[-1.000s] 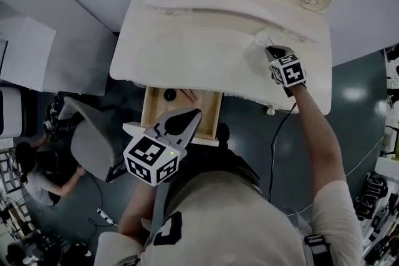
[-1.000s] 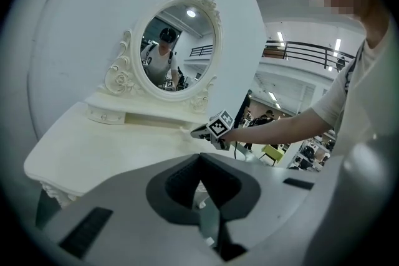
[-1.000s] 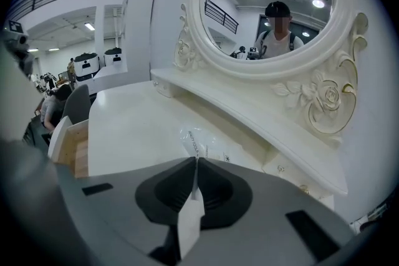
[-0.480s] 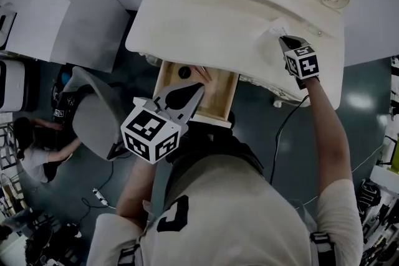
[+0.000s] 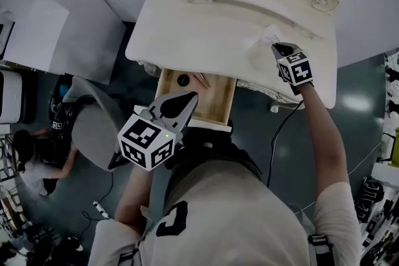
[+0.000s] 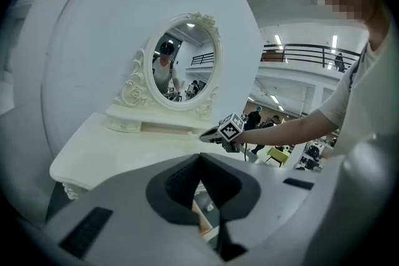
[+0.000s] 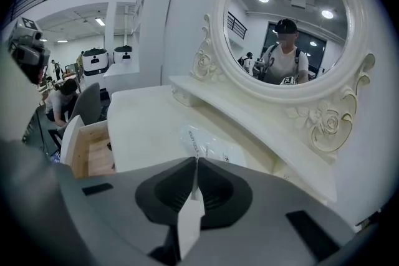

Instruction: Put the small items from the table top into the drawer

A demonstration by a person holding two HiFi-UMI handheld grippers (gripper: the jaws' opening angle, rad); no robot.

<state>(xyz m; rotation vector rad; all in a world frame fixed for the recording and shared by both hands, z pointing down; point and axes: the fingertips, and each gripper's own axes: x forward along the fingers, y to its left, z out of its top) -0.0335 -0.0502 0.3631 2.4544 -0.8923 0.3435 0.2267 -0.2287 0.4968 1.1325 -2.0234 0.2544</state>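
The person wears a pale short-sleeved shirt [image 5: 237,209]; grey tongs [image 5: 190,96] bear marker cubes [image 5: 147,145].

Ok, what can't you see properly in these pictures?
The drawer, head view: the left tongs cover its near end, and the dark round thing inside is too small to name.
The clear packet, right gripper view: the print is too tiny to read.

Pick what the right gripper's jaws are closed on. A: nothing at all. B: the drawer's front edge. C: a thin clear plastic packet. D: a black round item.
C: the right gripper view shows the right gripper with its jaws pinched together on the edge of the clear packet.
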